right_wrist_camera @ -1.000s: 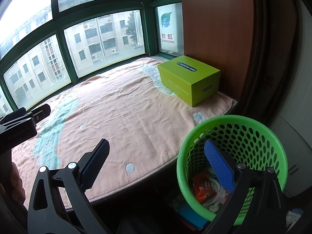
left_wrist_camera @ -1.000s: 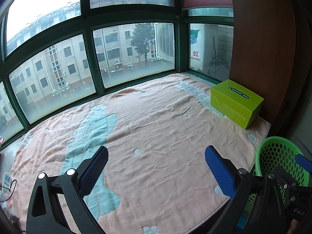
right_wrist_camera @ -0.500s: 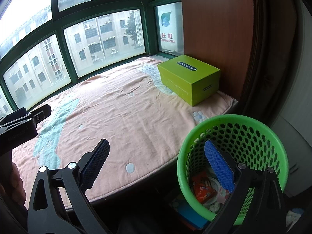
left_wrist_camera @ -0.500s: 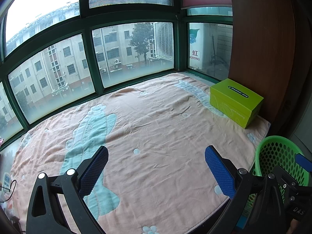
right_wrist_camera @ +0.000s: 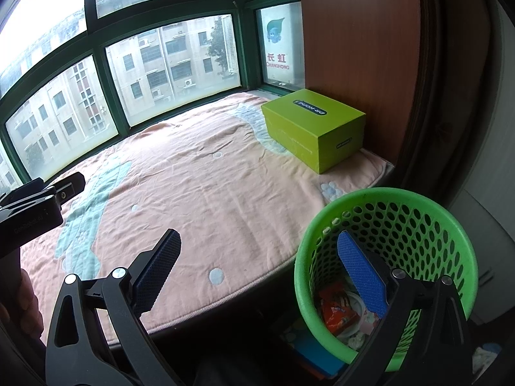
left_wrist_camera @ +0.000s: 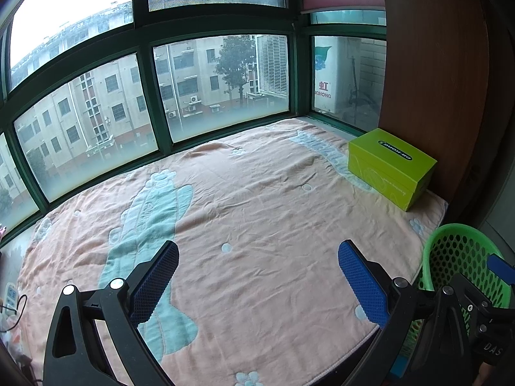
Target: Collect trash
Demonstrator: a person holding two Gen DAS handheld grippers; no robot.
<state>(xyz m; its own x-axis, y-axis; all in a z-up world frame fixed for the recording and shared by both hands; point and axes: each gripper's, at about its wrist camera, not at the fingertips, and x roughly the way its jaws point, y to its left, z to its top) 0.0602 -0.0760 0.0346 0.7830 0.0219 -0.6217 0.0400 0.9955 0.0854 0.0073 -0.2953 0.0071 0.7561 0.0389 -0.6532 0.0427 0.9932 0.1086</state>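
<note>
A green perforated basket (right_wrist_camera: 418, 212) stands on the floor beside the platform's right end; it also shows at the lower right of the left wrist view, basket (left_wrist_camera: 460, 254). Inside lie an orange-red wrapper (right_wrist_camera: 338, 308) and pale crumpled scraps (right_wrist_camera: 357, 337). My right gripper (right_wrist_camera: 257, 251) is open and empty, its right finger over the basket mouth, its left finger over the blanket edge. My left gripper (left_wrist_camera: 257, 257) is open and empty above the pink blanket (left_wrist_camera: 251, 212). No loose trash shows on the blanket.
A lime-green box (left_wrist_camera: 389, 167) sits on the blanket's far right by a brown wooden panel (left_wrist_camera: 431, 74); the same box (right_wrist_camera: 315, 128) shows in the right view. Green-framed windows (left_wrist_camera: 148, 103) wall the back. A white device with a cable (left_wrist_camera: 9, 299) lies at the left edge.
Both grippers stay open and empty. The views shift only slightly; the basket and box sit where they were.
</note>
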